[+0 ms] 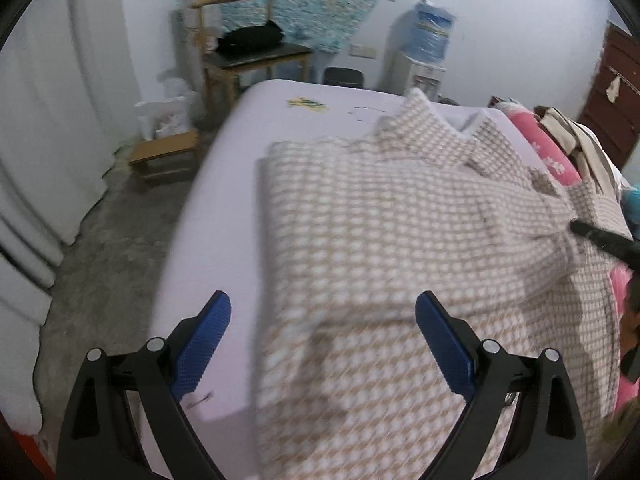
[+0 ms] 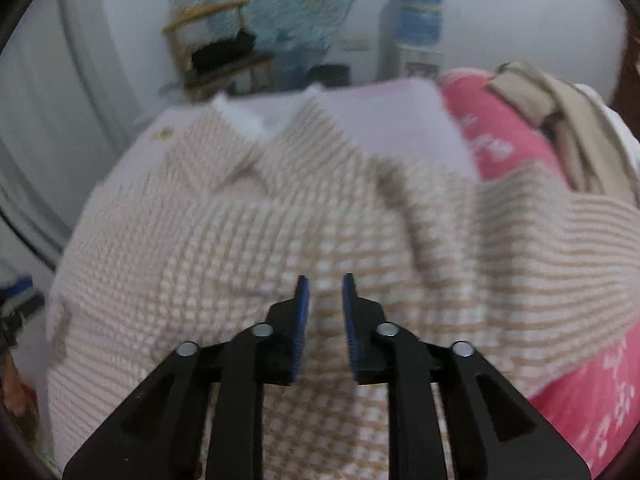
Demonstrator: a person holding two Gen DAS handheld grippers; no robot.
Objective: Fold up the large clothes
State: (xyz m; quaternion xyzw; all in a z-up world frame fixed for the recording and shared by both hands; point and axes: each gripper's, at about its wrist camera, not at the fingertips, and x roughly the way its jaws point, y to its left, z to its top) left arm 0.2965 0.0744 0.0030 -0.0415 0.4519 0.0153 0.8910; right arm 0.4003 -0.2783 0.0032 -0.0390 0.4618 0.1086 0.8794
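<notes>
A large beige-and-white checked shirt (image 1: 380,220) lies spread on the lilac bed sheet (image 1: 224,184), its collar (image 1: 424,120) toward the far end. Its left side looks folded in, with a straight edge. My left gripper (image 1: 324,300) hangs above the shirt's near part, jaws wide open and holding nothing. In the right wrist view the same shirt (image 2: 240,232) fills the middle. My right gripper (image 2: 326,280) hovers close over it, jaws a narrow gap apart, open, with no cloth pinched between them. A black part of the right gripper (image 1: 600,238) shows at the shirt's right edge.
A pink blanket (image 2: 492,136) and a heap of beige clothes (image 2: 560,120) lie along the bed's right side. Beyond the bed stand a wooden chair with a black bag (image 1: 248,40) and a water dispenser (image 1: 424,56). A low stool (image 1: 164,152) stands on the concrete floor at left.
</notes>
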